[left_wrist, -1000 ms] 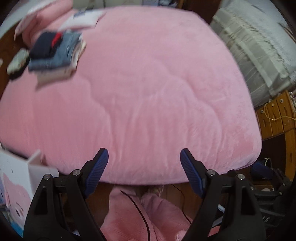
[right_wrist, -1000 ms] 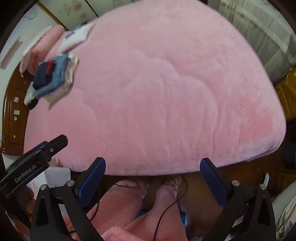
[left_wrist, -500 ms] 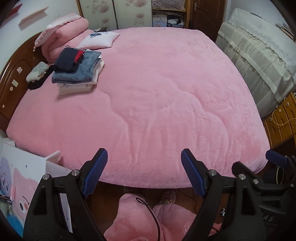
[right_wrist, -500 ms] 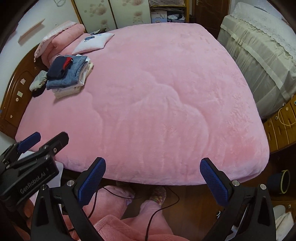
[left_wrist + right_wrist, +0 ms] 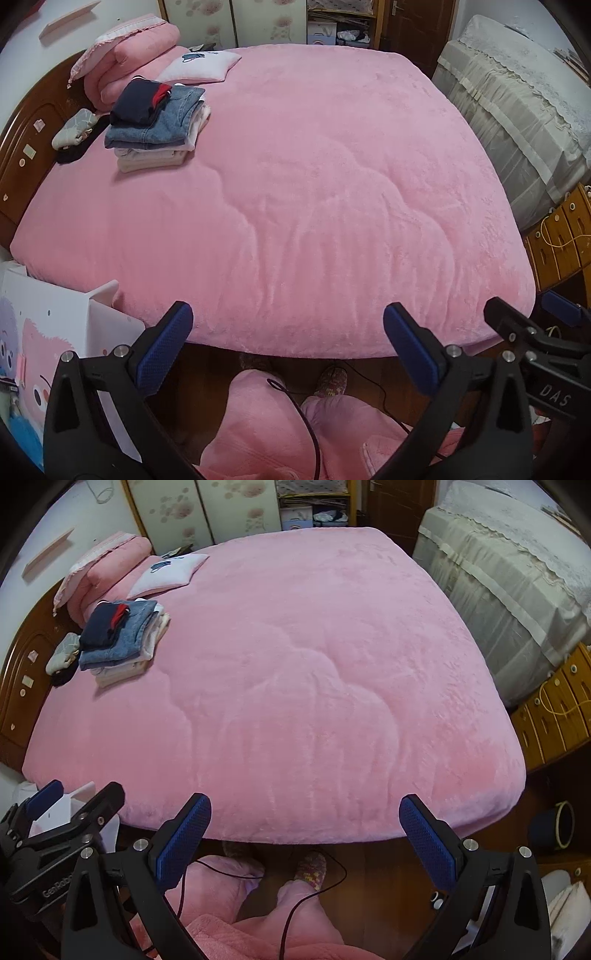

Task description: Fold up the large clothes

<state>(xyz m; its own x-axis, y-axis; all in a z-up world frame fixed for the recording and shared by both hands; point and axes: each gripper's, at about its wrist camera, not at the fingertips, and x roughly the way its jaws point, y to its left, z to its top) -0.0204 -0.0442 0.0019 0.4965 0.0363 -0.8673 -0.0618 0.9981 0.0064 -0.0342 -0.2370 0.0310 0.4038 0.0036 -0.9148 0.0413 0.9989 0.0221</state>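
A bedroom is shown, with a wide bed (image 5: 314, 192) covered by a pink plush blanket (image 5: 295, 686) filling most of both views. Nearest the cameras, the left gripper (image 5: 288, 347) is held above the wooden floor at the foot of the bed, its blue-padded fingers (image 5: 166, 347) spread wide with nothing between them. The right gripper (image 5: 304, 842) is held just beside it, likewise spread wide and holding nothing. Below them, pink fleece trouser legs (image 5: 295, 904) and patterned slippers (image 5: 312, 864) are seen on the floor, crossed by a black cable (image 5: 295, 406). A white printed box (image 5: 44, 354) stands at the bed's near left corner. Farther off, near the headboard (image 5: 26, 147), a stack of folded clothes (image 5: 155, 125) is laid on the blanket: a dark navy piece on top, denim under it, pale garments at the bottom. Beside it lie a small grey item (image 5: 72, 127), a folded pink quilt (image 5: 129, 62) and a white pillow (image 5: 201, 66). A covered sofa (image 5: 517, 583) stands along the right, well apart from the stack.
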